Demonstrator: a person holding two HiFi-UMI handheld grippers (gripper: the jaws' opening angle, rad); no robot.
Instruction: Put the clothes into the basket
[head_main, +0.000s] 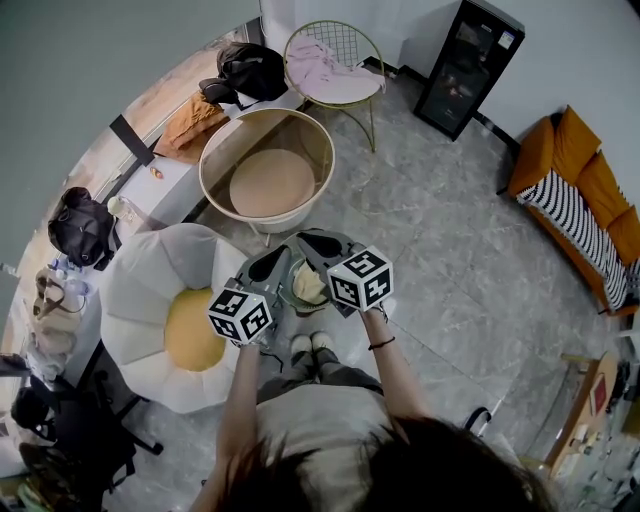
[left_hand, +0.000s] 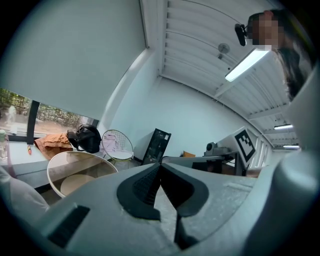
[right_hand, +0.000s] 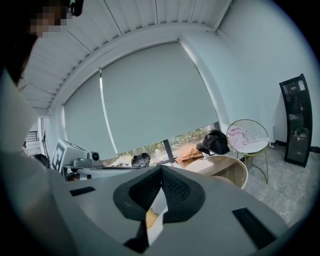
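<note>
One person (head_main: 335, 435), two grippers (head_main: 268, 266) (head_main: 320, 244), two chairs (head_main: 150, 285) (head_main: 345, 42)

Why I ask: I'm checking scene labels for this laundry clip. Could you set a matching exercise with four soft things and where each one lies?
Things:
1. pink garment
2. brown garment
3. striped cloth
4. yellow cushion

Places:
A. on the orange sofa
B. on the wire chair
C. on the window ledge
D. in the middle of the white petal seat

Pairs: 1-B, 2-C, 3-A, 4-D.
</note>
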